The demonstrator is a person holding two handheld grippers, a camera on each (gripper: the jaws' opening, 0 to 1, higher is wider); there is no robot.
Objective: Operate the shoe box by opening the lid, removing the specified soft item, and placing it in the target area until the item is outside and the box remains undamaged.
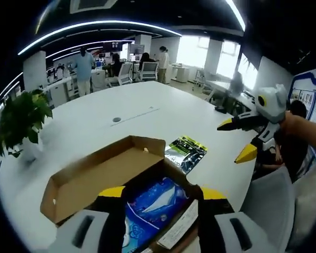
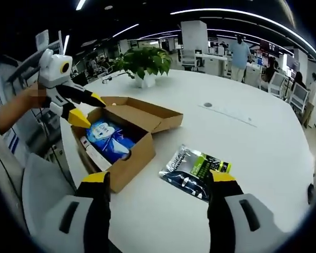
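Hovering spread over the open box (image 2: 124, 150), the left gripper (image 2: 87, 109) is nearer the blue pouch (image 2: 109, 138) than the spread right gripper (image 2: 160, 182).

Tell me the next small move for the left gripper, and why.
Probably lower the open left gripper onto the blue pack and close. The box lid is already open, the pack lies exposed inside, and the jaws hang right above it, empty.
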